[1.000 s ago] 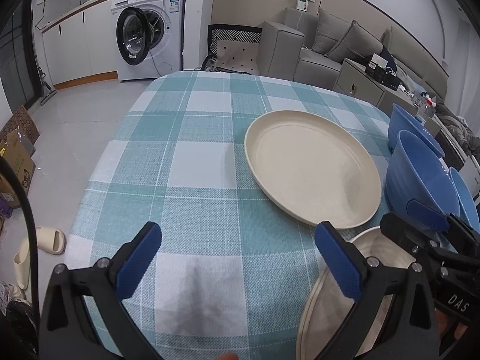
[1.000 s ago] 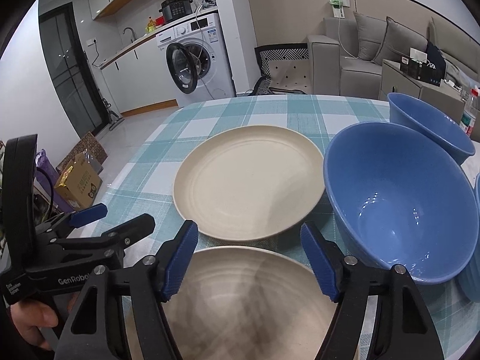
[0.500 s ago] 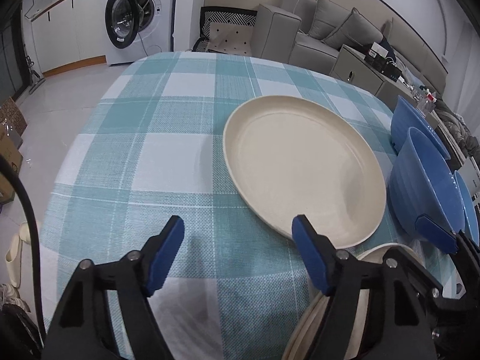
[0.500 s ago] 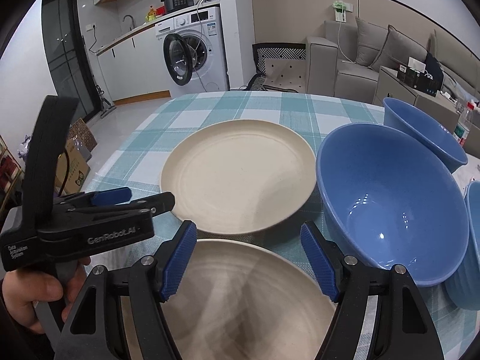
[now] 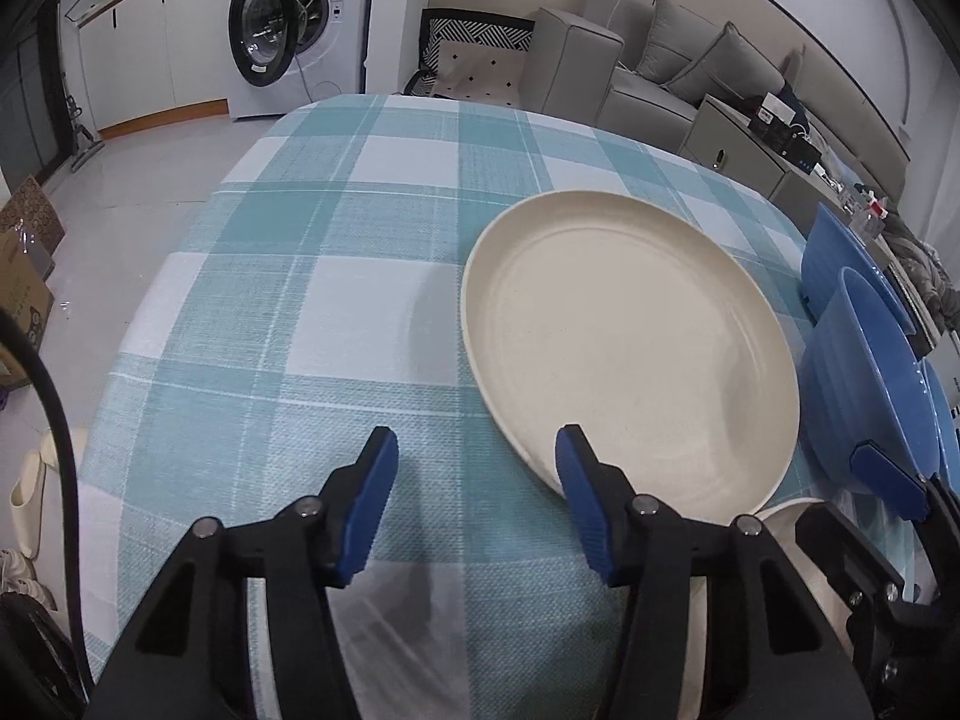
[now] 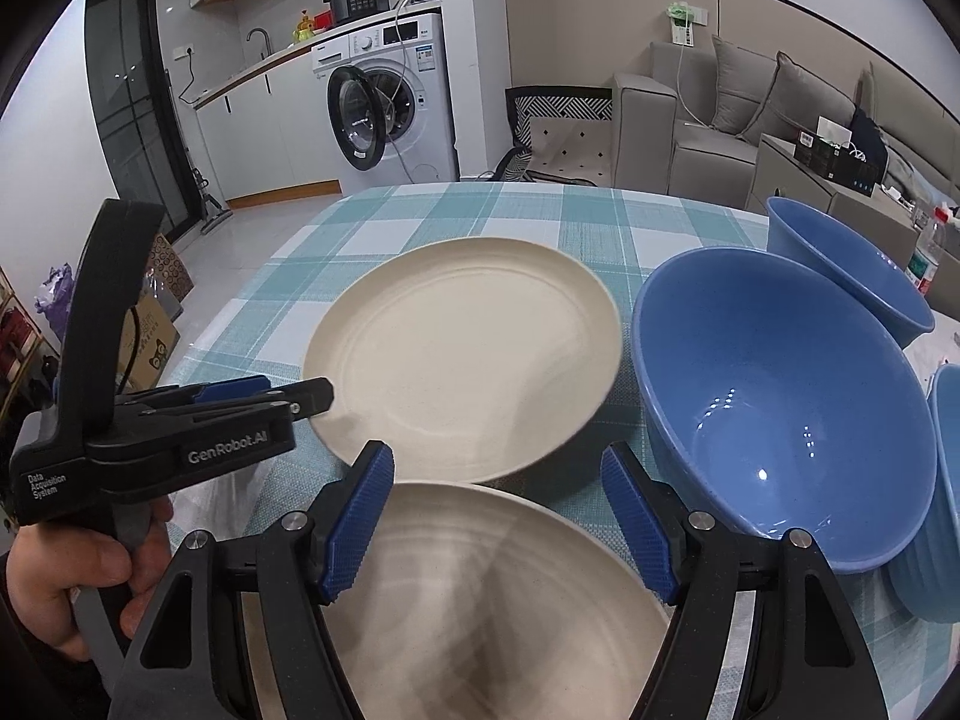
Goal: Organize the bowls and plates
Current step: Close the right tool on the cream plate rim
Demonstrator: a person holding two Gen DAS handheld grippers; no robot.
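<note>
A large cream plate (image 5: 630, 348) (image 6: 468, 354) lies on the checked tablecloth (image 5: 360, 240). My left gripper (image 5: 477, 480) (image 6: 312, 396) is at its near left rim with its jaws closing. Only cloth shows between them, and the right pad overlaps the rim. A second cream plate (image 6: 480, 588) (image 5: 792, 510) lies closer, under my right gripper (image 6: 498, 504), which stands open above its far edge. A big blue bowl (image 6: 780, 420) (image 5: 864, 372) stands to the right of the plates, another blue bowl (image 6: 852, 276) behind it, and a third (image 6: 942, 480) at the right edge.
The table's left edge (image 5: 138, 330) drops to a tiled floor with cardboard boxes (image 6: 150, 324) and slippers (image 5: 36, 480). A hand (image 6: 78, 576) holds the left gripper. A washing machine (image 6: 390, 102) and a grey sofa (image 6: 708, 120) stand behind the table.
The left gripper's jaws have narrowed a good deal and it has moved in toward the far plate's near rim. The right gripper and the dishes have stayed put.
</note>
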